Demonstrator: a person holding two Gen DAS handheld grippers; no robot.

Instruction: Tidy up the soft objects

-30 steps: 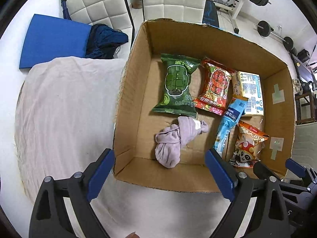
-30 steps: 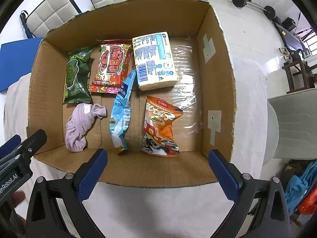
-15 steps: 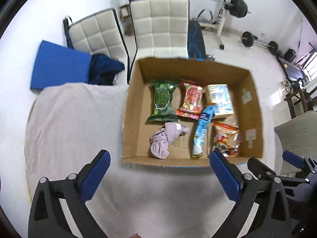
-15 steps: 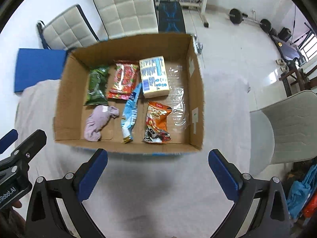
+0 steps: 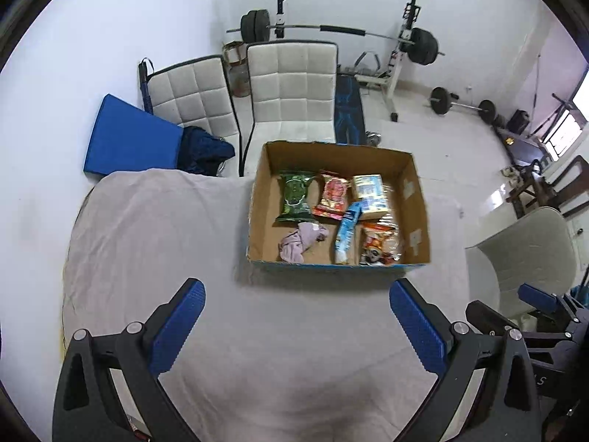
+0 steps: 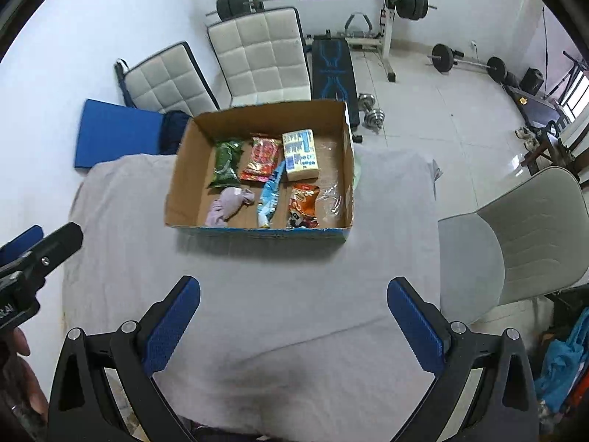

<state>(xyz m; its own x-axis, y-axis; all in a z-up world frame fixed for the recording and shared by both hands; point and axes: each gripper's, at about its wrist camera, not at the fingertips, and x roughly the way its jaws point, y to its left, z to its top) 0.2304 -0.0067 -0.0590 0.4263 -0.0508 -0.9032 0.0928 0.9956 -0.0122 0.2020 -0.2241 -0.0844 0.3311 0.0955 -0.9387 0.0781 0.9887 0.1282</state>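
An open cardboard box stands on a table covered with a pale cloth. Inside lie a knotted lilac cloth, a green snack bag, a red snack bag, a white-blue packet, a light blue packet and an orange snack bag. My left gripper is open and empty, well in front of the box. My right gripper is open and empty too, also short of the box.
Two white padded chairs and a blue mat stand behind the table. A grey chair stands at the right. Weights and a bench fill the far floor. The left gripper shows at the left edge of the right wrist view.
Both grippers have drawn back and up from the box, which now looks much smaller and farther. Both stayed open. The items in the box have not moved.
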